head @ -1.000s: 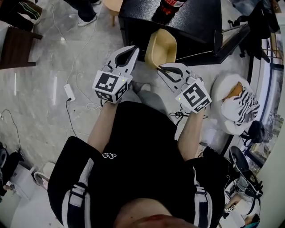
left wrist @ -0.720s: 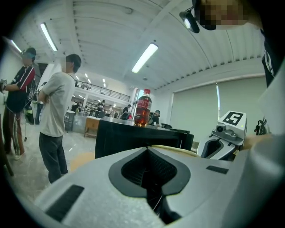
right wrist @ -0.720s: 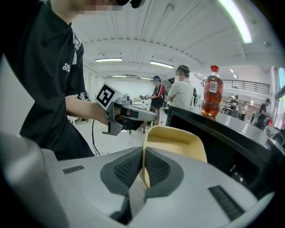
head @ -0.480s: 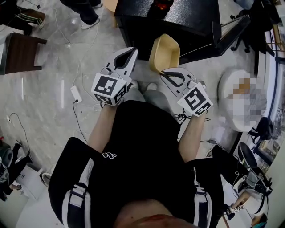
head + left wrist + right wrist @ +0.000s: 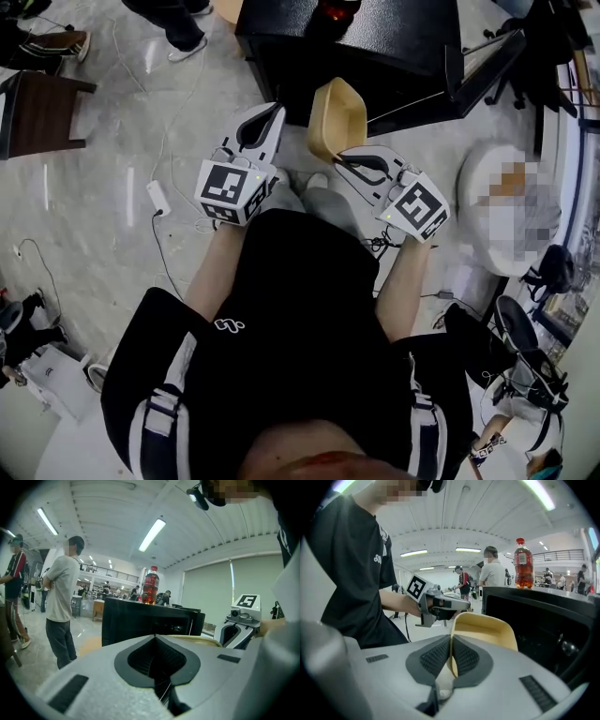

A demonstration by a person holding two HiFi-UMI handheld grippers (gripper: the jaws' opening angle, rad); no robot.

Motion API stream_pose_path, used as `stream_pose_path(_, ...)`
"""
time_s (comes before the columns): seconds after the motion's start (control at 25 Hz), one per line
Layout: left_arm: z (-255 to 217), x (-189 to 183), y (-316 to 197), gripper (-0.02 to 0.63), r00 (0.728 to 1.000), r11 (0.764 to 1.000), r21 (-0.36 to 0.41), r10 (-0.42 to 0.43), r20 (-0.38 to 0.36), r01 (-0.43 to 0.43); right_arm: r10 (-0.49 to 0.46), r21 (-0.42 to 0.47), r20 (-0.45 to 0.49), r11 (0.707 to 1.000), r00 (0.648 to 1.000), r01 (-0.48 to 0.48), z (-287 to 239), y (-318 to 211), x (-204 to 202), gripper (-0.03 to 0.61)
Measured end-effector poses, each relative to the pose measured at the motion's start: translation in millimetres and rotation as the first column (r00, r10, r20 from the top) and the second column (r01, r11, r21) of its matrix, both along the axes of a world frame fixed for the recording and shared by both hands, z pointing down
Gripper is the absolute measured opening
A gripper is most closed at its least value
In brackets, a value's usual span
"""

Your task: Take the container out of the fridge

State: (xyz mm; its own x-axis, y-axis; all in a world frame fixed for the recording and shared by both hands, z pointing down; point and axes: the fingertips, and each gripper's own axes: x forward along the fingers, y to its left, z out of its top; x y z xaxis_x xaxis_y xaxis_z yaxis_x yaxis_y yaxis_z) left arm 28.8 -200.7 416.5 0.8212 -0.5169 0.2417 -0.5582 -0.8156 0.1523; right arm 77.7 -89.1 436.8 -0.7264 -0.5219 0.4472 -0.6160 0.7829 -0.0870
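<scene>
Right gripper view: right tongs clamped on near rim of yellow container, held tilted in air just outside black fridge. Left tongs pressed together, nothing between, just beside container. Removal looks essentially done; left to do: carry clear, set down, perhaps shut fridge. Bottle stands on fridge top. Bystander beyond fridge, cable on floor at left; neither blocks way.
</scene>
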Motion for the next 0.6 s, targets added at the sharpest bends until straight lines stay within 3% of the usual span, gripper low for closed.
stream_pose_path(0.32, -4.8, 1.3, -6.7, 0.009, 1.000, 1.000, 0.008, -0.014, -0.015, 0.015, 0.068, 0.054, 0.250, 0.995, 0.966, -0.084, -21.4, -7.6, 3.6, 0.020)
stream_pose_path(0.48, -8.6, 3.0, -8.3, 0.009, 0.999, 1.000, 0.009, -0.029, -0.037, 0.029, 0.132, 0.061, 0.440, 0.982, 0.888, -0.177, -31.0, -10.3, 8.2, 0.020)
stream_pose_path(0.6, -10.2, 6.1, -8.0, 0.009, 0.998, 0.999, 0.004, -0.036, -0.046, 0.036, 0.235, 0.045, 0.537, 0.951, 0.810, -0.306, -31.2, -17.7, 19.7, 0.020)
